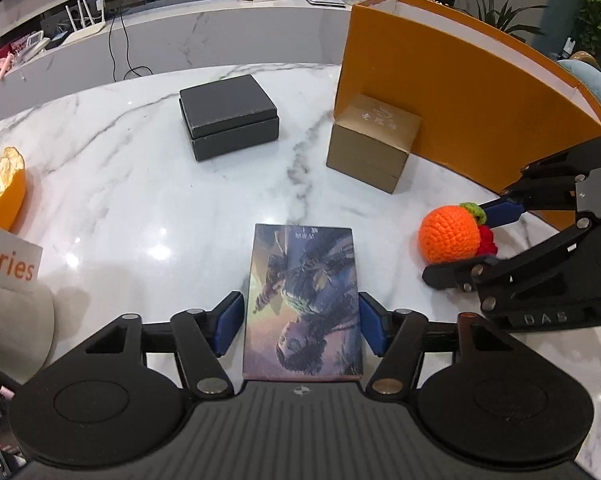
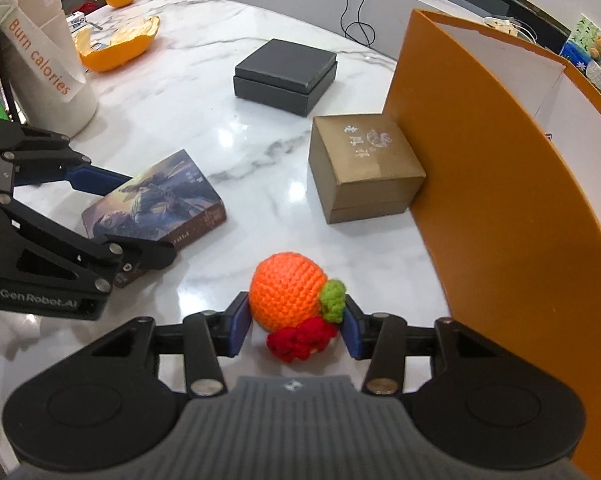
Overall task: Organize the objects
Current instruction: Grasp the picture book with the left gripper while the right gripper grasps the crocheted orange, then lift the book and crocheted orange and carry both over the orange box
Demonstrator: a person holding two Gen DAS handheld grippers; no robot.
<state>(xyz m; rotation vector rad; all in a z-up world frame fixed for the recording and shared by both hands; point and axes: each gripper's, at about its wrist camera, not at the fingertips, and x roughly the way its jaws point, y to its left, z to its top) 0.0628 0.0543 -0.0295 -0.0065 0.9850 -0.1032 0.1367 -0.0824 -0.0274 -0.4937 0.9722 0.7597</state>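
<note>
Left wrist view: left gripper (image 1: 302,326) straddles the illustrated box (image 1: 304,304) flat on the marble table (image 1: 120,208), blue pads at its long sides; clenched or not, cannot tell.

Right wrist view: right gripper (image 2: 294,326) brackets the crochet orange (image 2: 288,294); contact unclear too. Orange bin (image 2: 500,200) stands just beside, likely the drop spot.

White marble table (image 1: 120,208) bears black box (image 1: 228,122), brown box (image 1: 370,148), picture box (image 1: 304,300), crocheted orange (image 1: 448,238)
</note>
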